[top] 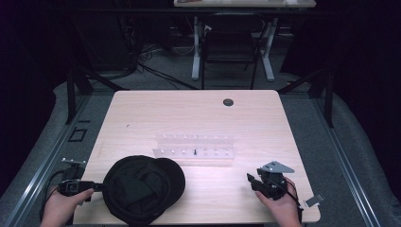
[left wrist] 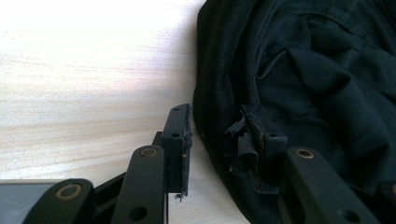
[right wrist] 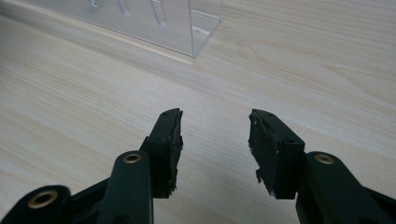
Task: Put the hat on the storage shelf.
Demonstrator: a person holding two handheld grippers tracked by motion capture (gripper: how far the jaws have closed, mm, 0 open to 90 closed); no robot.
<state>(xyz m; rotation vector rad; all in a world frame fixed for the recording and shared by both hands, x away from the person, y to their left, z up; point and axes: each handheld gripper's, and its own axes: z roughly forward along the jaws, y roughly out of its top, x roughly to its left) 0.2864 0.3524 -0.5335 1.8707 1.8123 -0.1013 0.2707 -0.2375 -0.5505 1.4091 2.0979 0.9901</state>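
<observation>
the left gripper (left wrist: 219, 140) is straddling the hat's (left wrist: 303, 84) edge, jaws spread, not yet pinching; it should close squarely on the rim. the right gripper (right wrist: 215, 144) is waiting with jaws spread over bare table (right wrist: 93, 93).

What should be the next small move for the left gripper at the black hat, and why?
Probably close the left gripper on the edge of the black hat. In the left gripper view one jaw lies on the dark fabric and the other stands beside its rim over the table, with a gap between them, so nothing is gripped yet. The right gripper waits open, apart from the hat.
</observation>
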